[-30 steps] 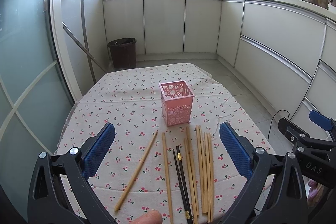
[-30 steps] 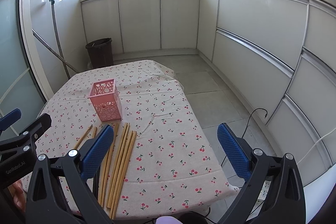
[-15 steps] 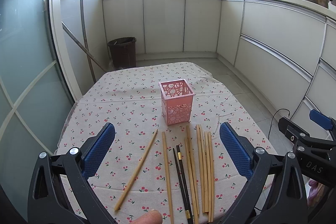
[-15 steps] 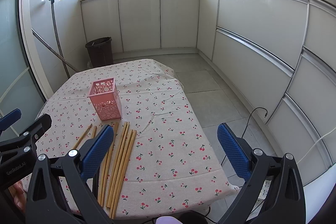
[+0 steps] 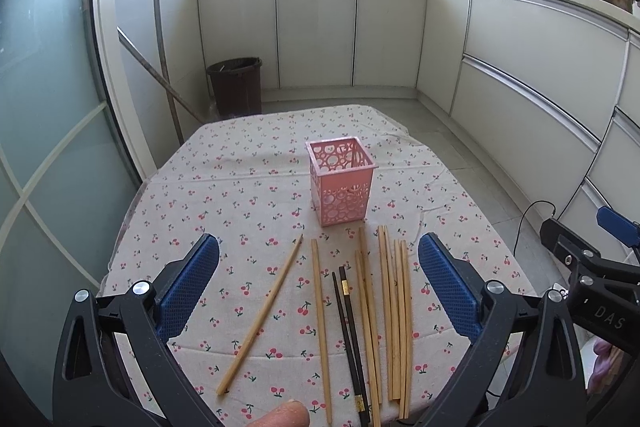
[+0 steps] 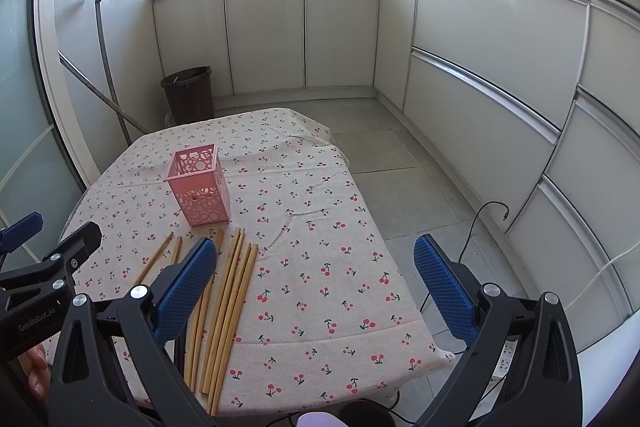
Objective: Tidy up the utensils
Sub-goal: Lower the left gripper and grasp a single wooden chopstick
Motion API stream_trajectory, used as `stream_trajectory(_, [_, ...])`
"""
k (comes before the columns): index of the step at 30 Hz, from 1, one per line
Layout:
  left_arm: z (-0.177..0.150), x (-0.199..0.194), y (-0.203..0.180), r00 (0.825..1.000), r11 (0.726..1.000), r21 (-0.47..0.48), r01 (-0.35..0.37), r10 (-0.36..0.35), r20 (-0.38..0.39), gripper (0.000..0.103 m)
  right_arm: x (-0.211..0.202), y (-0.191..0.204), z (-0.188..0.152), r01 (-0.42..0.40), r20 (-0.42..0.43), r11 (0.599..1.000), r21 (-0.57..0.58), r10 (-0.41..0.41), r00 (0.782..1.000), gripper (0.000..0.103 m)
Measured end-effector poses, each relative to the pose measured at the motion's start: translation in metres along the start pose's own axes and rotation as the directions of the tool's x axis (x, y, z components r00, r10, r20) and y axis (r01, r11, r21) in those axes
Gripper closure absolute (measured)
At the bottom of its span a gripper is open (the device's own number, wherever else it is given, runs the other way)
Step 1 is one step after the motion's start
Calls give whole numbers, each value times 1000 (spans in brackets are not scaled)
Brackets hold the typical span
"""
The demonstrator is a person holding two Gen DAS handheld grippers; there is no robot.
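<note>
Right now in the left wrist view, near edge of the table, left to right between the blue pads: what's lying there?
Left pad → angled lone wooden chopstick → straight wooden chopstick → dark chopstick pair → bundle of wooden chopsticks → right pad. Pink holder stands beyond them.

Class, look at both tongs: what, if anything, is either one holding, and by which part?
Nothing. The left tongs and right tongs are both open, and the chopsticks lie loose on the tablecloth.

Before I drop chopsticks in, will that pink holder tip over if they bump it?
Probably. The pink holder looks thin, perforated plastic and empty, so likely light. It stands taller than its base on a loose tablecloth, so a sideways bump may slide or tip it.
</note>
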State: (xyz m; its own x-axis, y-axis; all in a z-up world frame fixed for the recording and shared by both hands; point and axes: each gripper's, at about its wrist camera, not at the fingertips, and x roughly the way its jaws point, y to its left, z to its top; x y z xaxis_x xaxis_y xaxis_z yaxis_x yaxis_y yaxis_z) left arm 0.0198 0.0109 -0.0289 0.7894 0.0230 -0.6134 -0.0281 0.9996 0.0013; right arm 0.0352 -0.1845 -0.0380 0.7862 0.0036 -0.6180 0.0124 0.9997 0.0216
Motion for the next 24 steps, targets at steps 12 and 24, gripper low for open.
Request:
stream_trajectory(12, [12,77,24,928,998,49,-44,60,-369,7,36,-7,5,-69,-229,995,74,84,970,7])
stream_trajectory(24, [13,170,48,814,998,65,19,22,-580,36,139,-19,0,-124,-571,905,406,357,739,7])
